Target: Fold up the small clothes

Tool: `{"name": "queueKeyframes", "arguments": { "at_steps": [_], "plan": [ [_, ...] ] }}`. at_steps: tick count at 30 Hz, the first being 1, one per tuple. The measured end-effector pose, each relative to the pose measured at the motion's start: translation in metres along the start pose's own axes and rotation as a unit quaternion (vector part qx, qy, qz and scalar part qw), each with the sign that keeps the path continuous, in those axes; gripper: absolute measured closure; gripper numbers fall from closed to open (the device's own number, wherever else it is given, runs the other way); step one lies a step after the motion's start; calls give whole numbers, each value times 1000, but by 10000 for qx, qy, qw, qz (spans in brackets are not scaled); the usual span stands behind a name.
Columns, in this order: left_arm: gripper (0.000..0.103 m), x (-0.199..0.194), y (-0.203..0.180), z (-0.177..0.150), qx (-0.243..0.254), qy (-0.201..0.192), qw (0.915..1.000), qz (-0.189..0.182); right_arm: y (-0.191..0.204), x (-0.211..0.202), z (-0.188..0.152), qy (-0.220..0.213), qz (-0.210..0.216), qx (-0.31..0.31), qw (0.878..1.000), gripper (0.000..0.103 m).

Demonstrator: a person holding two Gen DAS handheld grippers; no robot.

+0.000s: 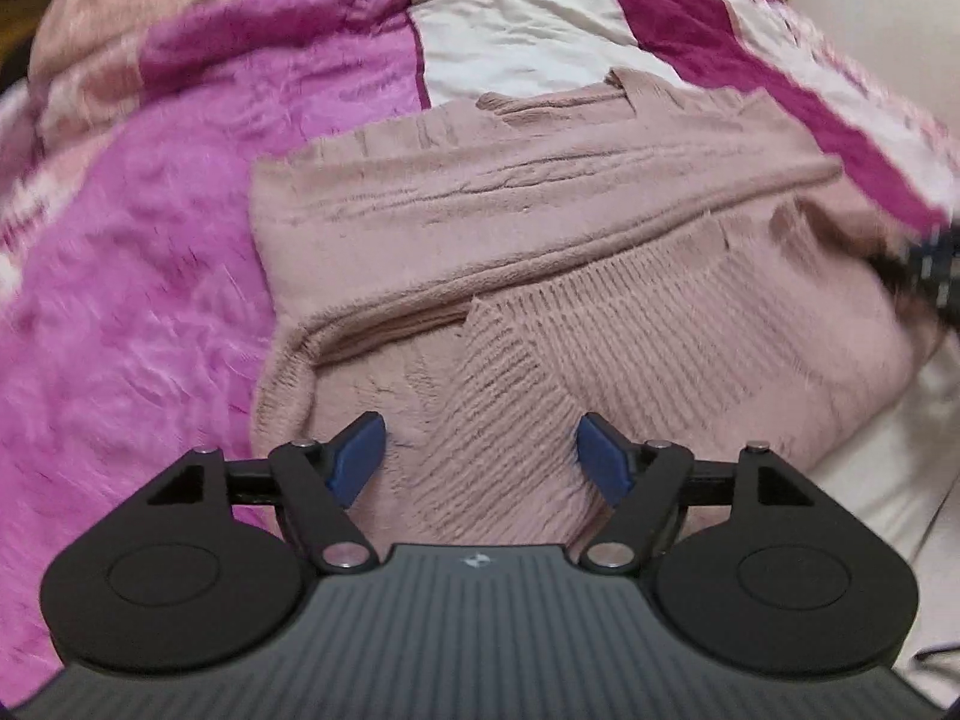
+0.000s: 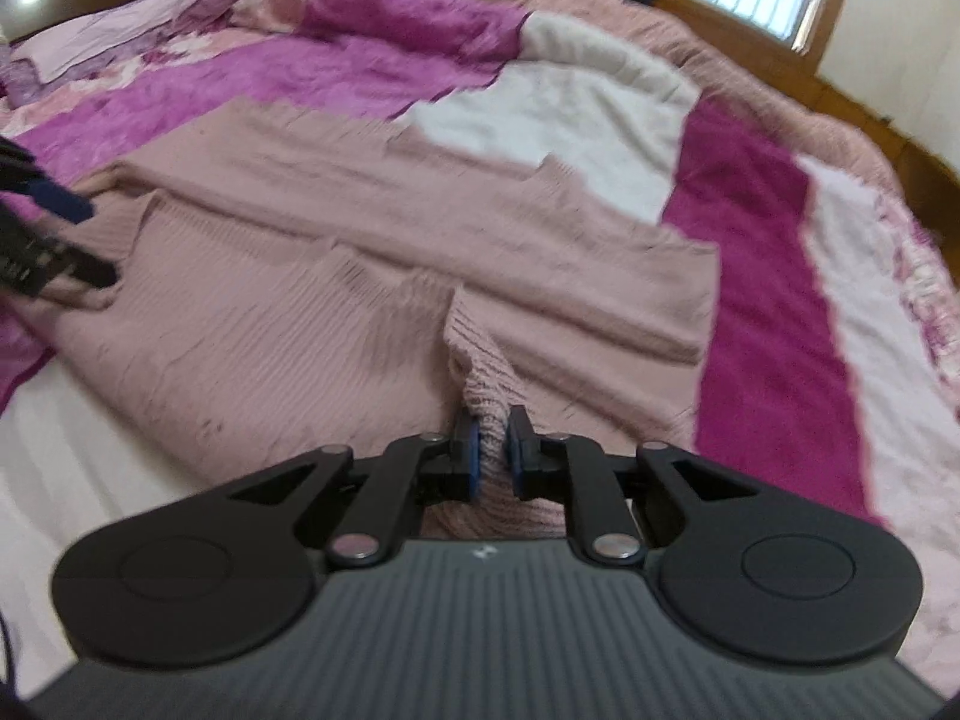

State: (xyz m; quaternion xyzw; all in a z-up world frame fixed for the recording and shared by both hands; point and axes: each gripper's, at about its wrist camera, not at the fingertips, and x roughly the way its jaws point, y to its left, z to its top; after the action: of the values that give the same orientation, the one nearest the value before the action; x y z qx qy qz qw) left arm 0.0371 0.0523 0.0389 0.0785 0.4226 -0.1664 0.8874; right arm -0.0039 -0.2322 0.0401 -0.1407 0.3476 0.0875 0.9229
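The pink knit sweater (image 2: 372,252) lies spread on a bed, over a blanket (image 2: 756,276) patched in magenta, purple and white, with its near ribbed part toward both cameras and a long band of smoother knit folded across its far side. In the right wrist view a narrow strip of ribbed knit rises from the near middle of the garment into the right gripper (image 2: 492,450), whose blue pads are clenched on it, the cloth bunched between them. The left gripper (image 1: 480,450) hangs just above the near ribbed part in its own view, jaws released and standing wide, with nothing pressed between the pads; the knit under them looks slack. From the right wrist view the left gripper also shows at the far left edge, near that side of the sweater. The step in hand looks like 1 fold of the near edge: the right side is gripped, the left side is let go or not yet taken. The next move probably calls for the left jaws to settle on a matching piece of the edge, so that both sides can travel together toward the far side without skewing the fold.
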Motion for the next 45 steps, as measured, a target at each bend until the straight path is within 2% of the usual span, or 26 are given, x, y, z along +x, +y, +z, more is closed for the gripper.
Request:
{"name": "queueKeyframes", "arguments": {
  "at_steps": [3,4,5,6,7,8,11,15,16,18,22,23,24,25,26,27,30,34,38,41,45],
  "plan": [
    [26,3,5,2,-270,16,9992,-282,-2,-1,1,76,161,71,9998,87],
    [27,4,5,2,-306,15,9989,-351,-4,-3,1,78,215,130,9997,78],
    [33,4,4,2,-300,-12,9989,-351,-7,-5,2,73,314,205,9993,63],
    [50,3,1,1,-237,-53,9990,-373,-10,-7,2,40,399,286,9988,55],
    [57,2,-2,1,-155,-92,9990,-406,-14,-9,2,-4,446,346,9984,41],
    [60,1,-6,1,-96,-113,9992,-379,-16,-11,2,-35,486,373,9981,36],
    [61,1,-11,1,-41,-133,9995,-270,-20,-8,6,27,567,271,9980,36],
    [59,6,-5,4,-247,-41,9990,-361,-21,10,9,239,439,91,9987,36],
    [57,8,-4,5,-261,6,9988,-422,-21,15,9,314,394,72,9987,36],
    [46,12,0,7,-254,75,9980,-568,-19,22,8,426,380,46,9984,36],
    [42,18,1,10,-307,87,9973,-661,-24,28,5,500,537,276,9969,37],
    [45,19,-1,10,-328,57,9975,-629,-27,29,5,505,581,371,9963,41],
    [54,17,-5,9,-306,2,9979,-566,-29,28,4,499,668,477,9954,47],
    [64,14,-9,8,-241,-67,9984,-501,-28,25,3,468,733,517,9949,65],
    [83,10,-13,6,-203,-140,9987,-445,-27,21,3,418,713,466,9955,83],
    [84,5,-16,5,-216,-196,9988,-397,-23,16,3,337,624,320,9970,88],
    [87,-11,-28,3,-98,-434,9989,-121,-13,-1,3,70,374,19,9993,89],
    [88,-44,-42,7,178,-1007,9945,234,-10,-25,10,-335,42,-110,9994,89],
    [88,-72,-53,19,459,-1554,9850,596,-7,-42,22,-769,-327,-331,9960,90],
    [88,-84,-61,30,824,-1940,9732,924,-5,-50,33,-1164,-781,-618,9882,90],
    [88,-86,-62,54,995,-2084,9683,952,-14,-49,56,-1375,-874,-596,9848,90]
  ]
}}
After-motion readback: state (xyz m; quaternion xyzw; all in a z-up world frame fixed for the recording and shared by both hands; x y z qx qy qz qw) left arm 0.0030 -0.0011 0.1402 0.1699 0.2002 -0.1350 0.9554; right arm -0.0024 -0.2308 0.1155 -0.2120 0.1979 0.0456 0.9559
